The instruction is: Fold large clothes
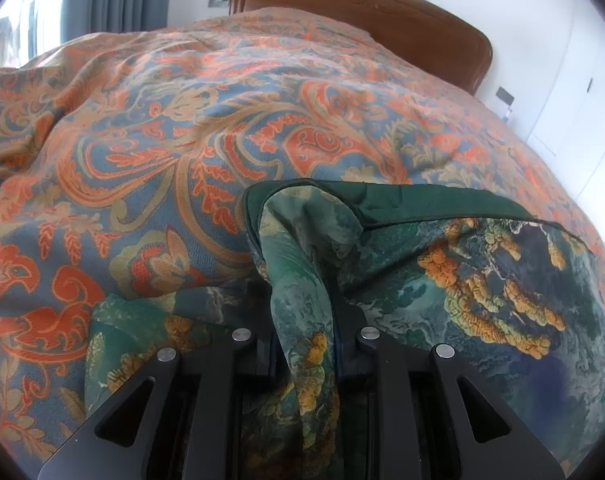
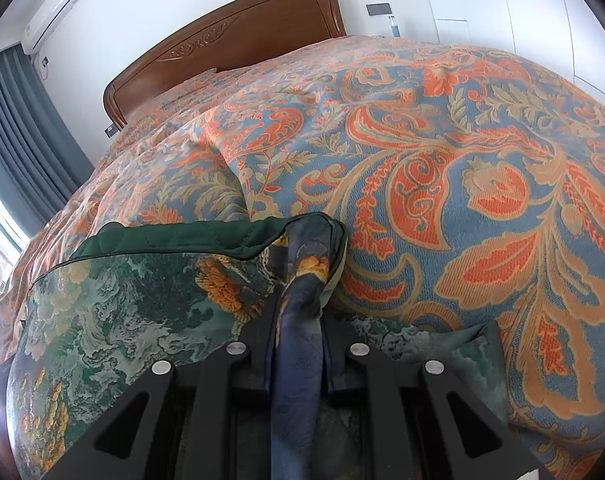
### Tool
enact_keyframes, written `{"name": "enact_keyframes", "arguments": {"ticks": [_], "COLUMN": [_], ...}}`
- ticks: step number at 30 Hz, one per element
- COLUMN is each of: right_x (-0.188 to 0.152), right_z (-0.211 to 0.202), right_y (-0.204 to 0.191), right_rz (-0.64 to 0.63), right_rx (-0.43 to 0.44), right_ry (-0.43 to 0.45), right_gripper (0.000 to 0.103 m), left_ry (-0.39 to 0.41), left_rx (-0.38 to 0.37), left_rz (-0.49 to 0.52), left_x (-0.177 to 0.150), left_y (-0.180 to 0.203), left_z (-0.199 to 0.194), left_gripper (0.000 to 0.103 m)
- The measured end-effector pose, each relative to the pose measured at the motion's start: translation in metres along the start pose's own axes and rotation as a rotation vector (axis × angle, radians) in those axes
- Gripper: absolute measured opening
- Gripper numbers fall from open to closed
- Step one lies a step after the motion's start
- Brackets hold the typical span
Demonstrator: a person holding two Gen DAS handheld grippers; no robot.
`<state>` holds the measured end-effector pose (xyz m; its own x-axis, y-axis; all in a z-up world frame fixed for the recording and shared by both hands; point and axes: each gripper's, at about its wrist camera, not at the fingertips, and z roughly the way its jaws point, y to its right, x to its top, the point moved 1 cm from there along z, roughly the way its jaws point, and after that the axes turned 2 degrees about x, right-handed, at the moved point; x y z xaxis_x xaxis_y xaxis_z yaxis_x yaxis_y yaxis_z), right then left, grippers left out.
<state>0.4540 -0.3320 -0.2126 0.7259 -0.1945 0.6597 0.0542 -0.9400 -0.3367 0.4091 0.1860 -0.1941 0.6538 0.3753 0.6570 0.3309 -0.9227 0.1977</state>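
Both wrist views close over bedspread [image 1: 162, 128], facing headboard [image 2: 230, 44].

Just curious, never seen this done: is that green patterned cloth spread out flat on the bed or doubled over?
Doubled over, partly: the green patterned cloth shows its plain green underside turned up along the far edge, both corners pinched.

Green-lined garment [image 1: 462, 280] with orange-and-teal print lies bunched on the bed.

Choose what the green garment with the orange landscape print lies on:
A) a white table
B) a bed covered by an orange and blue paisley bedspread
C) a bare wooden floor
B: the green printed garment rests on the orange and blue paisley bedspread, before a brown wooden headboard.
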Motion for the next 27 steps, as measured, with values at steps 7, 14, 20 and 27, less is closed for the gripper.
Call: {"name": "enact_keyframes", "arguments": {"ticks": [7, 14, 20, 27], "right_x": [-0.0005, -0.0005, -0.0005, -0.0006], "right_z": [0.0008, 0.0009, 0.0009, 0.0009], "right_y": [0.0049, 0.0061, 0.0055, 0.0051], "right_rz": [0.018, 0.016, 0.017, 0.017], "right_rx": [0.022, 0.021, 0.022, 0.022], "right_ry": [0.002, 0.002, 0.003, 0.003], "right_gripper": [0.017, 0.017, 0.017, 0.017], "left_ry": [0.000, 0.002, 0.005, 0.005], "left_rx": [-0.013, -0.026, -0.037, -0.038], "left_rz": [-0.008, -0.018, -0.026, -0.026], "left_x": [0.0009, 0.0003, -0.0009, -0.0010], "left_y": [-0.0022, -0.0051, -0.0067, -0.0072], "left_z": [0.0017, 0.0013, 0.0013, 0.0016], "left_gripper": [0.021, 0.021, 0.021, 0.021]}}
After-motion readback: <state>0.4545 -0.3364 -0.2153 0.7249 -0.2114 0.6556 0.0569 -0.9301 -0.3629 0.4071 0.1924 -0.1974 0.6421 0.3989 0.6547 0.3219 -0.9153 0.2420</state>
